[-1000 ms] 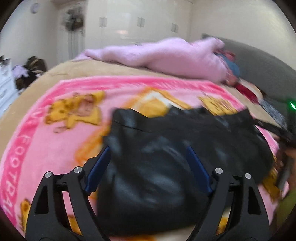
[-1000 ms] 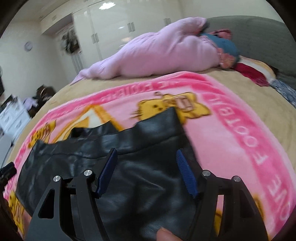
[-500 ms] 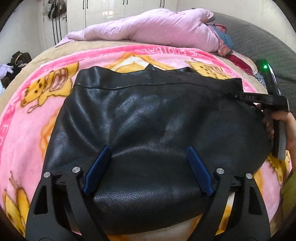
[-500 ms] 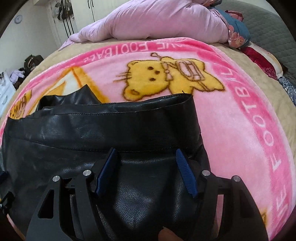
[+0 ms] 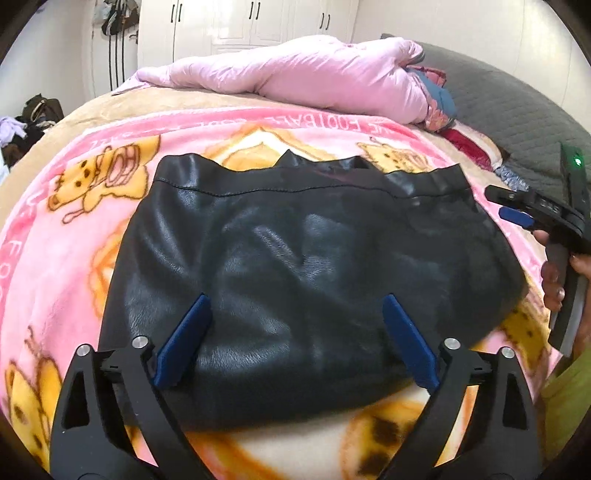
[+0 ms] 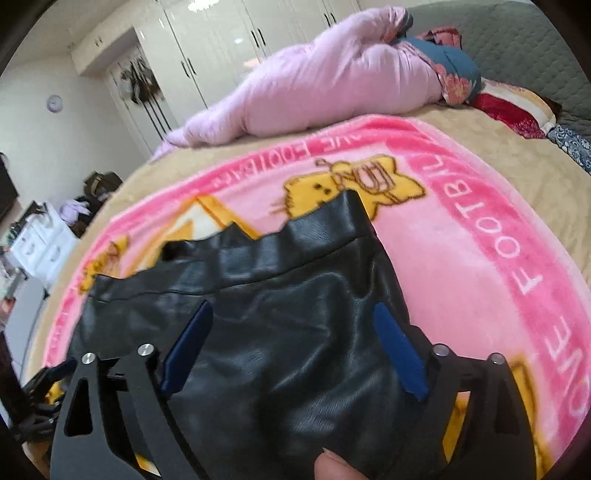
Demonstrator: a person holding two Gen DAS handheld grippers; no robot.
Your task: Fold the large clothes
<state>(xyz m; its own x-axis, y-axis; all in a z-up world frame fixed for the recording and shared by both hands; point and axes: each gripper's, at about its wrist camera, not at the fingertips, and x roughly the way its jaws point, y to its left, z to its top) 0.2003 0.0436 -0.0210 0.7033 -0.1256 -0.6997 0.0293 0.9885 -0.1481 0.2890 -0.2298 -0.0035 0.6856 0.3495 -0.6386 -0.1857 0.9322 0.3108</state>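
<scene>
The left gripper [image 5: 295, 332] and right gripper [image 6: 295, 343] have just been opening wide, fingers spread above the folded black clothes [image 5: 306, 266], pinching nothing.

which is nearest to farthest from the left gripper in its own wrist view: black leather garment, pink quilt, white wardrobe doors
From the left gripper:
1. black leather garment, directly under and ahead of the fingers
2. pink quilt, heaped across the bed's far side
3. white wardrobe doors, against the back wall

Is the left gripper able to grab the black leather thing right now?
Probably yes. The left gripper has just been opening its jaws wide, and the black leather garment lies flat on the pink blanket right under them, with nothing covering it.
</scene>
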